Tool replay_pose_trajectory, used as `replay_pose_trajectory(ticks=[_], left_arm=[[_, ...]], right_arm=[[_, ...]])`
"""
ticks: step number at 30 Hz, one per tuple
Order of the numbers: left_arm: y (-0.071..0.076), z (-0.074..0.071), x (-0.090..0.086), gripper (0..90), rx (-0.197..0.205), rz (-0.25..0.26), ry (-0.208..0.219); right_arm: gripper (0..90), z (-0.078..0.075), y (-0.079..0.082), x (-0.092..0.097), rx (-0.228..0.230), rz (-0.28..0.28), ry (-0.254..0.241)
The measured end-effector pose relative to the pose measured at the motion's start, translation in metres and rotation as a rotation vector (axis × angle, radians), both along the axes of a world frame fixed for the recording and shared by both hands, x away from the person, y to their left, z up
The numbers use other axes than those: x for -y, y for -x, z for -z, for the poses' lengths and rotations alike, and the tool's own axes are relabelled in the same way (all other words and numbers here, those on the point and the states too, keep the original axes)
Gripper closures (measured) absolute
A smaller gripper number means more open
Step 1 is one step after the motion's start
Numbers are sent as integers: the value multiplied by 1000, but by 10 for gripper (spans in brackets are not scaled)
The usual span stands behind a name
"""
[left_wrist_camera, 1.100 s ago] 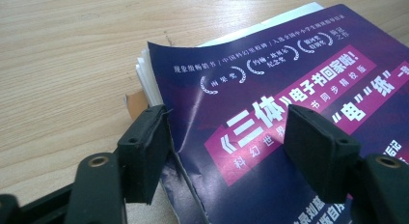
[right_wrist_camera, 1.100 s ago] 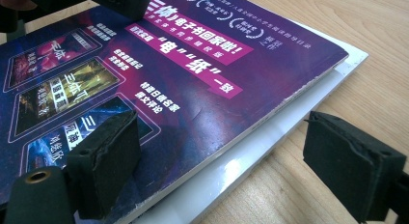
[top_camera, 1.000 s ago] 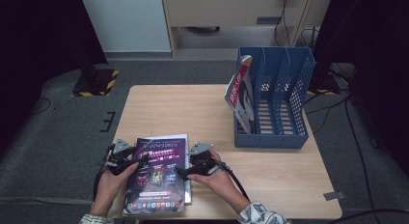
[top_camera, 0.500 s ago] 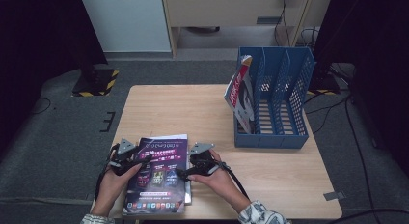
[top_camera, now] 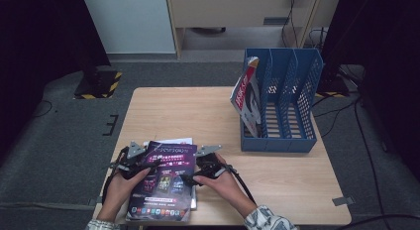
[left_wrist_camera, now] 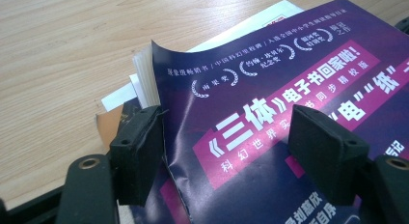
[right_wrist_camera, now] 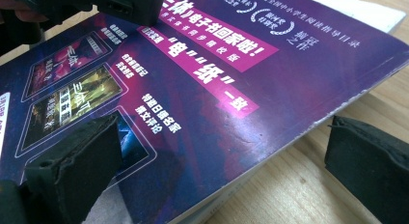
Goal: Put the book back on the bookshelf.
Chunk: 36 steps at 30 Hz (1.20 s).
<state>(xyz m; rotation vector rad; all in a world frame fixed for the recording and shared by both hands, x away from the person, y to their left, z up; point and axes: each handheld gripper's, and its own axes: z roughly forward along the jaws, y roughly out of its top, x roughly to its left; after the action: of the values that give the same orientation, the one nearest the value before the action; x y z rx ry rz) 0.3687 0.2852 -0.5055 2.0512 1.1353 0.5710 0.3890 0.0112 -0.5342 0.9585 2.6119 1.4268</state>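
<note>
While flat on counter (top_camera: 208, 111):
Magazine (top_camera: 166, 183): long axis toward person, title end far.
Left gripper (top_camera: 144, 166): jaws parted, straddling cover's edge.
Right gripper (top_camera: 190, 175): jaws just opening, magazine's edge between them.

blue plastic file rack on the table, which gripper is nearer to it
Right. The right gripper sits at the purple magazine's rack-side edge; the left gripper is across the magazine, farther from the blue plastic file rack.

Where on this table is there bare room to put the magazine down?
Bare wood lies between the purple magazine and the blue file rack, and along the table in front of the rack. The near left corner is crowded with magazines.
</note>
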Motion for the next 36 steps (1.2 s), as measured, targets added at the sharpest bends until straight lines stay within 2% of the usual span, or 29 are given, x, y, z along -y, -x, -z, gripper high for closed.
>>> replay_pose_trajectory(ticks=[7,9,12,16,19,21,22,23,24,30,31,34,36], left_arm=[[0,2,-2,279,6,-1,16],[0,2,-2,276,9,-1,19],[0,3,-2,268,10,-4,20],[0,4,-3,255,5,-19,38],[0,5,-6,251,-9,-32,64],[0,6,-8,248,-16,-40,83],[0,7,-9,247,-19,-42,91],[0,7,-9,247,-22,-45,97],[0,8,-10,246,-23,-46,103],[1,8,-10,245,-20,-48,101],[1,8,-11,245,-19,-47,104],[0,8,-11,244,-21,-47,104],[0,8,-10,243,-21,-48,103]], right_arm=[[7,4,-3,2,-31,-10,-28],[11,5,-5,2,-63,-11,-41],[38,6,-7,2,-65,-29,-49],[51,2,-5,1,-45,-26,-32],[85,-6,0,-1,19,-13,-12],[104,-14,1,-2,40,-4,-47],[135,-21,1,-3,45,-3,-92],[135,-21,1,-3,45,-3,-92],[132,-24,-1,-6,30,-18,-112],[150,-20,-3,-20,-23,-41,-122],[173,-19,-2,-27,-37,-64,-116],[156,-17,-1,-34,-35,-71,-93],[158,-16,-2,-35,-50,-75,-90]])
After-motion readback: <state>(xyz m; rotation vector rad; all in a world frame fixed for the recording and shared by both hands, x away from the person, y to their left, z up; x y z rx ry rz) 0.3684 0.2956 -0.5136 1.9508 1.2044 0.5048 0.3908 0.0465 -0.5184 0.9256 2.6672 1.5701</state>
